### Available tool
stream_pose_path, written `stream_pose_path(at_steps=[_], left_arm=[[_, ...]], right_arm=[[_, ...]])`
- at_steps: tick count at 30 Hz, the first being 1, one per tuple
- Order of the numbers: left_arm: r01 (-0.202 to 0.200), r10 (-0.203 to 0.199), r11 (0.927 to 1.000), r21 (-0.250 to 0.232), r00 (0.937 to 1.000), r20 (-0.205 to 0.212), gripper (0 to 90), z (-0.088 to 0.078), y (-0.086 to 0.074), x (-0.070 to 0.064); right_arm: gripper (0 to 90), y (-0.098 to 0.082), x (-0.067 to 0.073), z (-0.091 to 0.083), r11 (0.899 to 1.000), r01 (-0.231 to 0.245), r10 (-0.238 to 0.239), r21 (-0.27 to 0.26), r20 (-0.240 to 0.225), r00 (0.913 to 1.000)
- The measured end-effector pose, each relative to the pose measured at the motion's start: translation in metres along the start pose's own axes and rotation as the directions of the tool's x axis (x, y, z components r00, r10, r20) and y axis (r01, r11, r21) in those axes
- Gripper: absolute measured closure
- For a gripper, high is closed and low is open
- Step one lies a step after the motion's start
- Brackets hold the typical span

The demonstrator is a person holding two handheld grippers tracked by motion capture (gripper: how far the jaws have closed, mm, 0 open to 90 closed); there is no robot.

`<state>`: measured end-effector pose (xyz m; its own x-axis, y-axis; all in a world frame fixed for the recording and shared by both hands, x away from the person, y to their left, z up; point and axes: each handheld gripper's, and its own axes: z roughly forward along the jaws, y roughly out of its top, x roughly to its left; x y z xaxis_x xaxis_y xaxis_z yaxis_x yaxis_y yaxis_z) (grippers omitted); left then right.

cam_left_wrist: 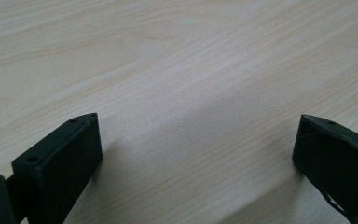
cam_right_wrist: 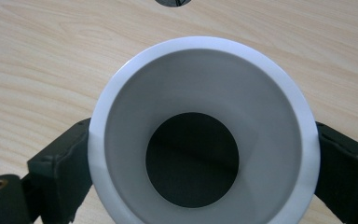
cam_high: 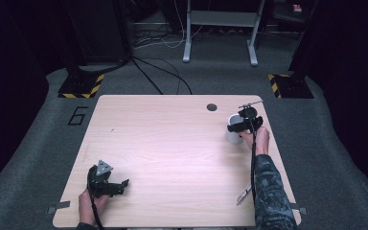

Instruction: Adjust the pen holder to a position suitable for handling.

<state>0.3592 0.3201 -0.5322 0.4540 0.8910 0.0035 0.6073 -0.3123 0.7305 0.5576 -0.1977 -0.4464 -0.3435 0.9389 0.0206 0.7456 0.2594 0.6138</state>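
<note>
Right gripper view looks straight into the white cup (cam_right_wrist: 204,135): upright, hollow, dark at the bottom, its wall flanked by both jaws with contact on either side, apparently a grip being set for lifting. High view places it at the desk's (cam_high: 172,158) far right edge, under the right claw (cam_high: 243,125). Left claw (cam_high: 117,186) rests wide open, holding nothing, near the front left.

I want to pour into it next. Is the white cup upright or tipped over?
Upright: the white cup stands on the table, its round mouth facing up between the right gripper's jaws.
</note>
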Motion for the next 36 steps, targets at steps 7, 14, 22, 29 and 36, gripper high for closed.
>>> stream_pose_path(at_steps=[7,14,22,29,36], left_arm=[[-0.003,0.003,1.0000,0.002,1.0000,0.000,1.3,0.000,0.000,0.000],[-0.001,0.001,1.0000,0.001,1.0000,0.000,1.3,0.000,0.000,0.000],[-0.001,0.001,1.0000,0.001,1.0000,0.000,1.3,0.000,0.000,0.000],[-0.001,0.001,1.0000,0.001,1.0000,0.000,1.3,0.000,0.000,0.000],[-0.001,0.001,1.0000,0.000,1.0000,0.000,1.3,0.000,0.000,0.000]], right_arm=[[5.8,0.001,0.007,0.001,1.000,0.022,-0.022,0.002,-0.011,0.9997],[5.8,0.002,0.024,0.002,0.998,0.063,-0.062,0.014,-0.035,0.9974],[5.8,0.003,0.050,0.002,0.993,0.115,-0.113,0.019,-0.072,0.9910],[5.8,0.004,0.079,0.003,0.985,0.169,-0.164,0.028,-0.114,0.9798],[5.8,0.003,0.099,0.004,0.978,0.206,-0.201,0.019,-0.138,0.9699]])
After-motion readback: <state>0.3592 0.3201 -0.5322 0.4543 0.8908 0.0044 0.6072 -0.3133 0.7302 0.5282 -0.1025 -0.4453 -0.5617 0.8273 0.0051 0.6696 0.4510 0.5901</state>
